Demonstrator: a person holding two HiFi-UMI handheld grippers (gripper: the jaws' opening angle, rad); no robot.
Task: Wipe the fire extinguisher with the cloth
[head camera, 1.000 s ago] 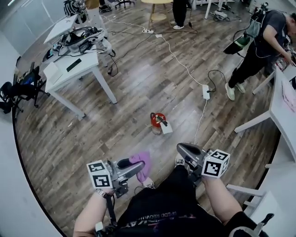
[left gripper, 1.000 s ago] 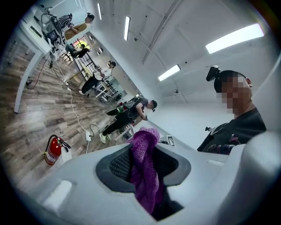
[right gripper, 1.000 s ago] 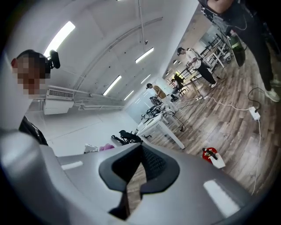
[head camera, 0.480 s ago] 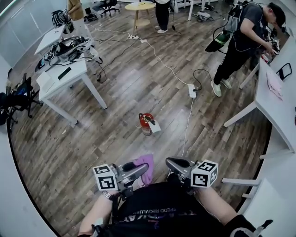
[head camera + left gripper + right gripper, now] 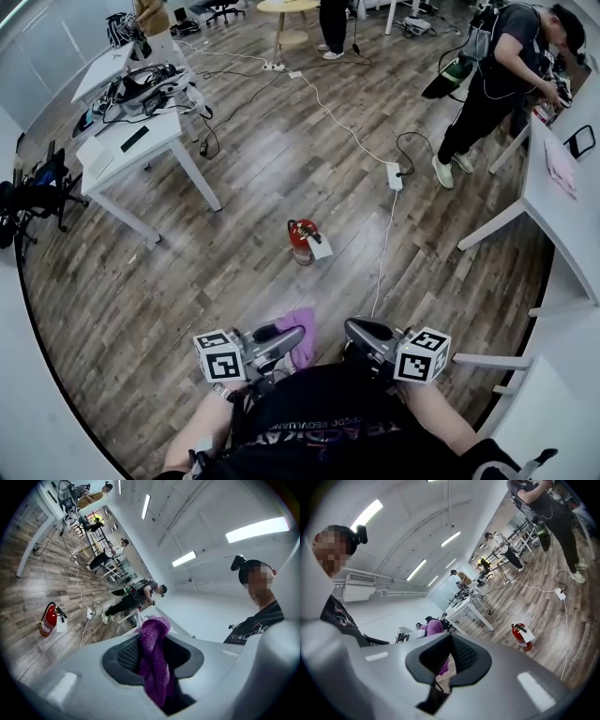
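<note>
The left gripper (image 5: 284,341), low and left of centre in the head view, has its jaws clamped on the purple cloth (image 5: 302,334); in its own view the knitted fabric is pinched between the dark pads and bunches out past the tips. The right gripper (image 5: 355,330), just beside it at lower centre, has its jaws pressed together with nothing between them; the purple glimpsed past them in the right gripper view is the cloth carried by the other gripper. Both are held close in front of the person's body, well above the wooden floor (image 5: 234,272). The red fire extinguisher (image 5: 300,240) stands upright on that floor at mid-frame, well apart from both grippers, with a white tag (image 5: 321,248) at its right side and a power strip (image 5: 395,176) with its cable further toward the upper right. So the cloth is in hand, but wiping has not begun: the extinguisher must be reached first, then rubbed over its body, perhaps steadied by the empty gripper. It shows too small to tell whether its surface is dusty, so how much wiping it needs is probably best judged up close
</note>
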